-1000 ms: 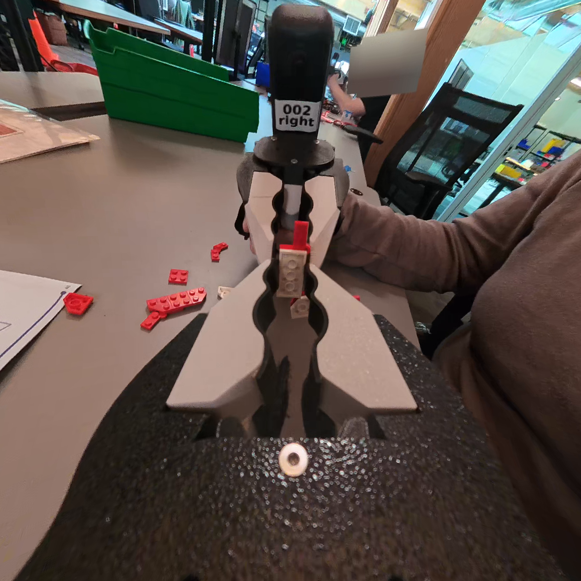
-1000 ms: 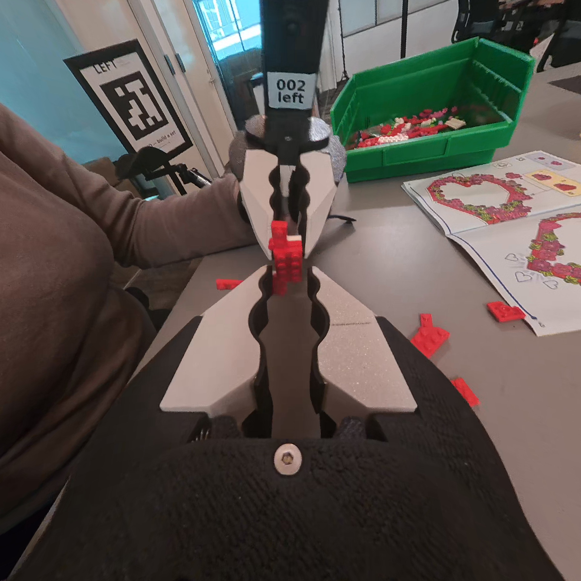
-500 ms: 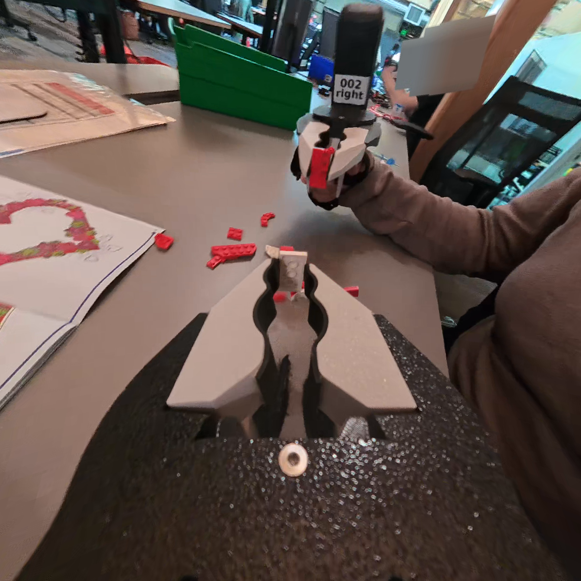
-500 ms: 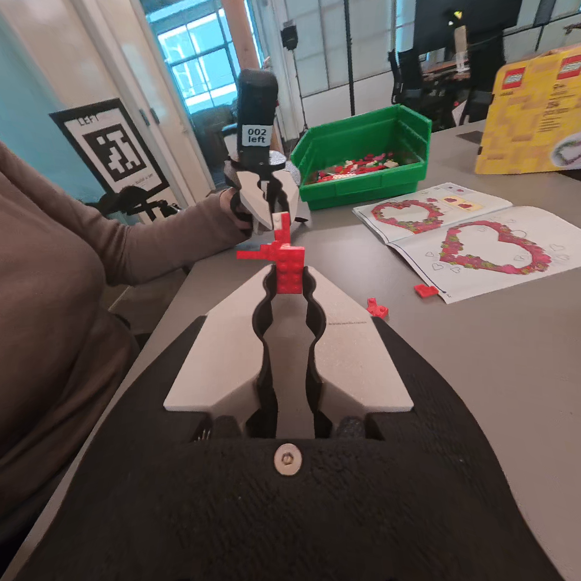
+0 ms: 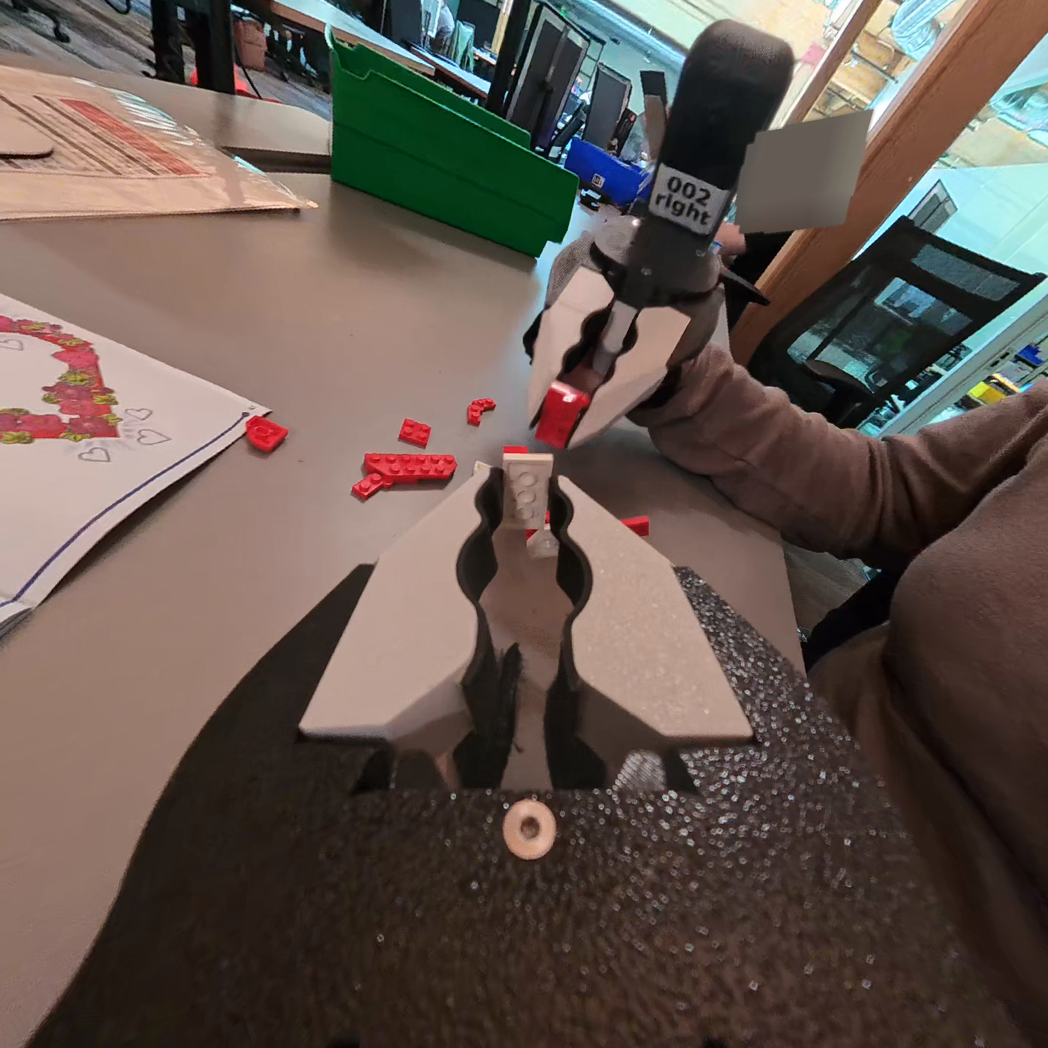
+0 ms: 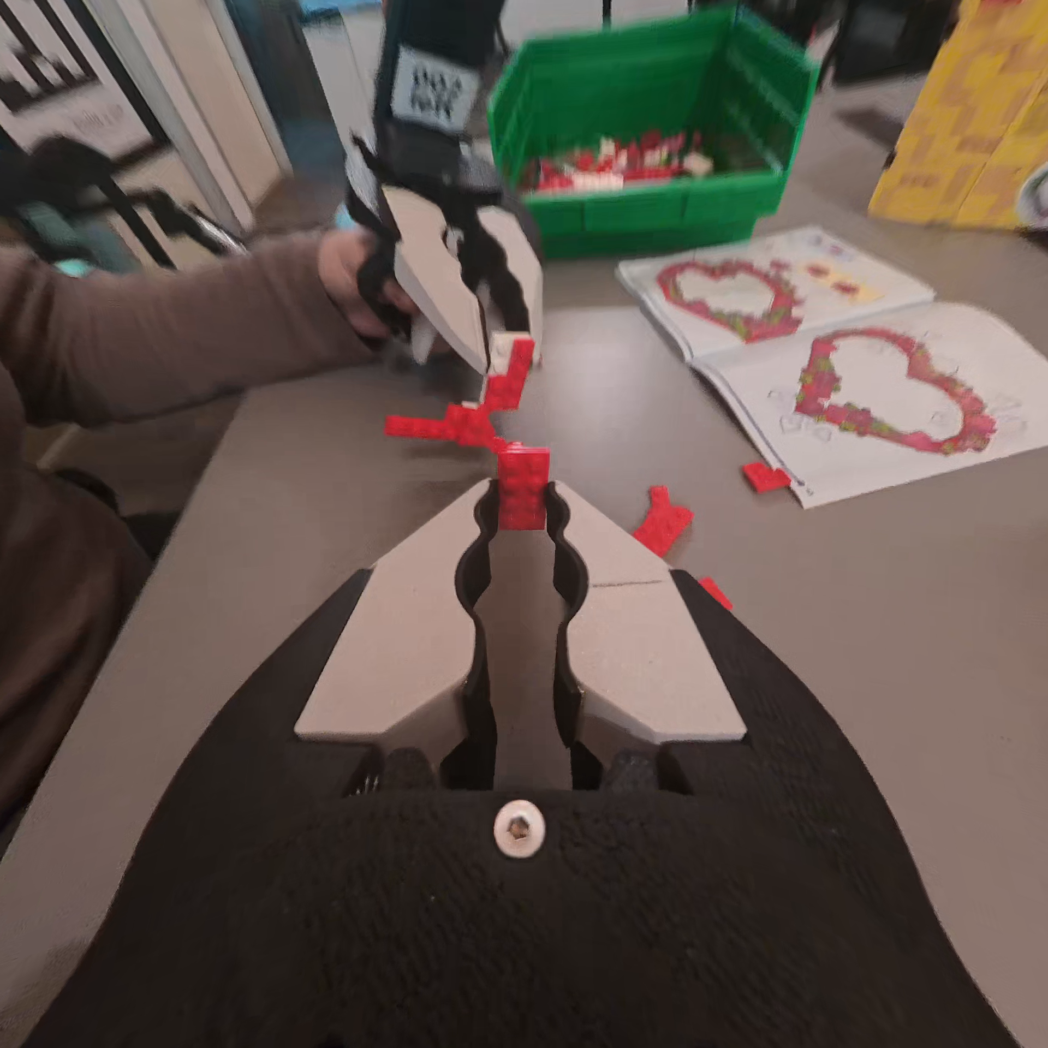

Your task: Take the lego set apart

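Observation:
My left gripper [image 5: 524, 482] is shut on the white plate end [image 5: 527, 487] of a small lego assembly. The right wrist view shows that assembly [image 6: 490, 397] hanging from the left gripper [image 6: 502, 346] as a branching red piece with a white end. My right gripper [image 6: 522, 487] is shut on a red plate [image 6: 523, 490]. It also shows in the left wrist view [image 5: 558, 431], tilted down just above the white plate. The red plate's tip is right at the assembly's lower end; I cannot tell whether they touch. Both are held above the grey table [image 5: 283, 317].
Several loose red pieces [image 5: 408, 468] lie on the table ahead, one [image 5: 265, 434] by the open instruction booklet [image 6: 850, 397]. A green bin [image 6: 652, 142] with lego parts stands at the back, a yellow box [image 6: 975, 125] beside it. A person's sleeve [image 5: 822, 482] is at the right. Spacing between my two grippers at the tips: around 6 cm.
The grippers had pulled apart, each with its piece. Now they have come close together again, with the right gripper's red plate tipped down at the left gripper's assembly.

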Motion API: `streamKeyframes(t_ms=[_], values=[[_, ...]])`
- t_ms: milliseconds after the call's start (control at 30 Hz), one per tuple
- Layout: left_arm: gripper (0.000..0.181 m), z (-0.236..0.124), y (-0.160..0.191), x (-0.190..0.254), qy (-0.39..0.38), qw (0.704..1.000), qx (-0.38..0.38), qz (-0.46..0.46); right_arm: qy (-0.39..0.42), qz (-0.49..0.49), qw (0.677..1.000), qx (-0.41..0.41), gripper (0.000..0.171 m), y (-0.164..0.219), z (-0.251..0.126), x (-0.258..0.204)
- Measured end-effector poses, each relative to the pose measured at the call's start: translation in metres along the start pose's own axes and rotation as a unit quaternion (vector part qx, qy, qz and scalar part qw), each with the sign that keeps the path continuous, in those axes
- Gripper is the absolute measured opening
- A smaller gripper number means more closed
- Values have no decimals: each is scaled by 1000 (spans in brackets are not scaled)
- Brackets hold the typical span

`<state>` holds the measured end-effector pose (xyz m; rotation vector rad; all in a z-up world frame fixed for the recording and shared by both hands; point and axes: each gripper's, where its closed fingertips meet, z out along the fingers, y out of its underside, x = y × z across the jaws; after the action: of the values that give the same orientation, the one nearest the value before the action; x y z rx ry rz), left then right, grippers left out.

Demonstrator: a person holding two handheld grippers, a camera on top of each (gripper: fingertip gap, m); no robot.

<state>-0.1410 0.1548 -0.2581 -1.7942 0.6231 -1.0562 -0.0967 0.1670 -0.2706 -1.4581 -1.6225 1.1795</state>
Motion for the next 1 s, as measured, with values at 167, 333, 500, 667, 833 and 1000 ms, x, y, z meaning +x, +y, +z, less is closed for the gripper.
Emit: streamKeyframes(t_ms=[167,333,500,667,833,1000], values=[[14,4,0,5,11,1000,3,23,-11,32,996,-83,40,25,22,-5],[14,5,-7,28,81,995,31,40,-82,67,994,16,43,-10,21,-26],[14,5,-8,49,137,988,39,57,-152,103,977,107,25,-42,15,-44],[14,4,-9,54,146,986,42,63,-130,74,982,118,10,-45,15,-43],[14,2,-6,55,143,986,30,81,-123,61,984,116,9,-44,17,-46],[14,6,-7,54,142,985,28,91,-138,87,977,137,14,-50,12,-42]])
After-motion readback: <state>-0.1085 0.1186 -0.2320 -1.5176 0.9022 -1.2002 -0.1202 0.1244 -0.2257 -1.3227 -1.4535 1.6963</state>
